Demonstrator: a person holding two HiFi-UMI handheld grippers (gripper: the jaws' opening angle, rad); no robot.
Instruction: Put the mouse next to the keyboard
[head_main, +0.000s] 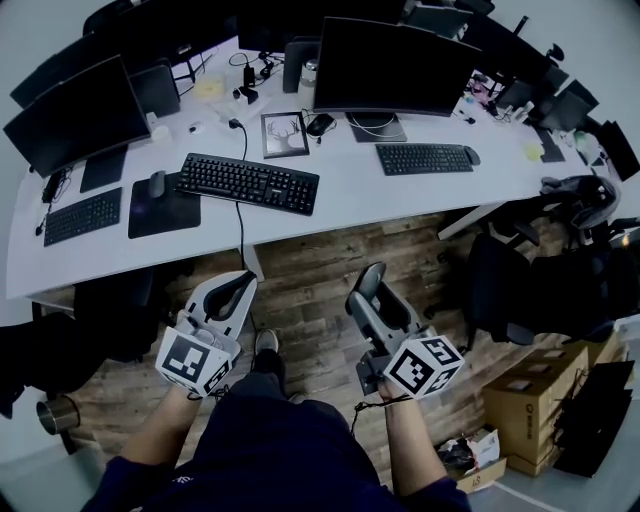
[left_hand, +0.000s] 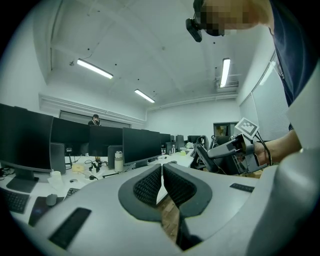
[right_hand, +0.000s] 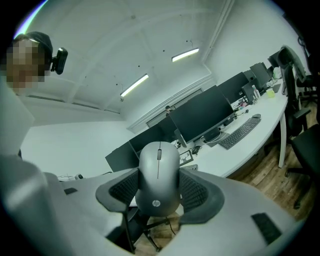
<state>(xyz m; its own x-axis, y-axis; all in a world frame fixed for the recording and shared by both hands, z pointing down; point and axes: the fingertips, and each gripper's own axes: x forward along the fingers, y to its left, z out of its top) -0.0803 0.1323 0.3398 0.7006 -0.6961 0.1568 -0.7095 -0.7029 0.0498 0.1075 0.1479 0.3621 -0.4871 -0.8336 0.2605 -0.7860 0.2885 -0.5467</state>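
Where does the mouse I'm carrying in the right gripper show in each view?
Head view: the mouse is lower centre, between the jaws of the right gripper, above the floor.
Left gripper view: the right gripper is at mid-right; the mouse cannot be made out.
Right gripper view: mouse dead centre, clamped.
Shared landmark: curved monitor.

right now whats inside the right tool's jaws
A grey mouse sits clamped in the right tool, between its pads, top side facing the camera. Its underside faces away, and the pads cover its flanks.
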